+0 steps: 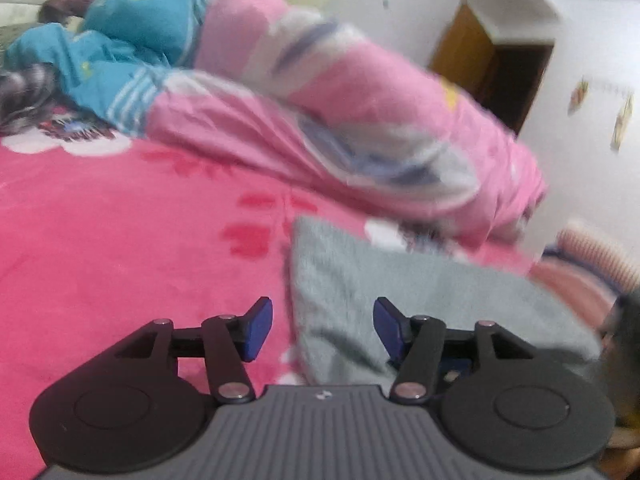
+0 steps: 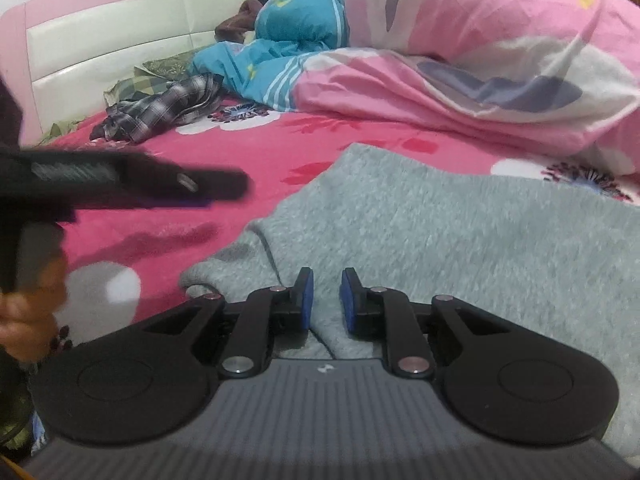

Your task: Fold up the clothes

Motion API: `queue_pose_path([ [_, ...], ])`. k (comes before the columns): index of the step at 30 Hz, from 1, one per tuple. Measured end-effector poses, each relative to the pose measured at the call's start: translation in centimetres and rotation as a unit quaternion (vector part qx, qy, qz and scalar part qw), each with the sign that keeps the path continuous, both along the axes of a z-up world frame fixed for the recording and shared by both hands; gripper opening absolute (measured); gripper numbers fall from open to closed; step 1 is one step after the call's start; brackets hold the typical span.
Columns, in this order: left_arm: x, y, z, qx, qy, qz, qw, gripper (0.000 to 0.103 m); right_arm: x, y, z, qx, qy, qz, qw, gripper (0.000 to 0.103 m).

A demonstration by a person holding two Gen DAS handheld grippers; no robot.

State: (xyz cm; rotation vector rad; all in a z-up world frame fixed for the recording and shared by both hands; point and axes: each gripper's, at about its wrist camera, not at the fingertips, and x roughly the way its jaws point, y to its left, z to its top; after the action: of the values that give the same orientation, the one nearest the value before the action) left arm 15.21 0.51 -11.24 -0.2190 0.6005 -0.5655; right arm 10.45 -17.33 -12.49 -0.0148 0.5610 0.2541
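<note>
Grey fleece garment on the bed, both my jaws over it.

My right gripper [image 2: 324, 300] hovers above the grey fleece garment [image 2: 460, 232], jaws nearly closed with a narrow gap and no cloth pinched. My left gripper [image 1: 323, 328] stands with jaws apart over the garment's [image 1: 400, 280] left edge, gripping nothing. The garment lies flat on the pink floral bedsheet [image 2: 248, 152]. Farther back lie a plaid shirt [image 2: 160, 110], a pink quilt [image 2: 480, 60], a blue quilt [image 2: 296, 28] and the headboard [image 2: 112, 32].
</note>
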Motion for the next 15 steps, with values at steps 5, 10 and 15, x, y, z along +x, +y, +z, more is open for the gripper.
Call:
queue_pose_path([
  [5, 1.3, -0.6, -1.2, 0.011, 0.042, 0.001, 0.9991, 0.057, -2.5, -0.7, 2.3, -0.024, -0.030, -0.037, 0.999, 0.015],
  [10, 1.4, -0.7, -1.3, 0.017, 0.045, -0.001, 0.9988, 0.060, -3.4, -3.1, 1.1, -0.062, -0.015, -0.101, 0.993, 0.021],
  [15, 1.3, -1.2, -1.2, 0.029, 0.040, -0.005, 0.9987, 0.065, -3.6, -3.1, -1.1, -0.089, -0.021, -0.111, 0.990, 0.023],
])
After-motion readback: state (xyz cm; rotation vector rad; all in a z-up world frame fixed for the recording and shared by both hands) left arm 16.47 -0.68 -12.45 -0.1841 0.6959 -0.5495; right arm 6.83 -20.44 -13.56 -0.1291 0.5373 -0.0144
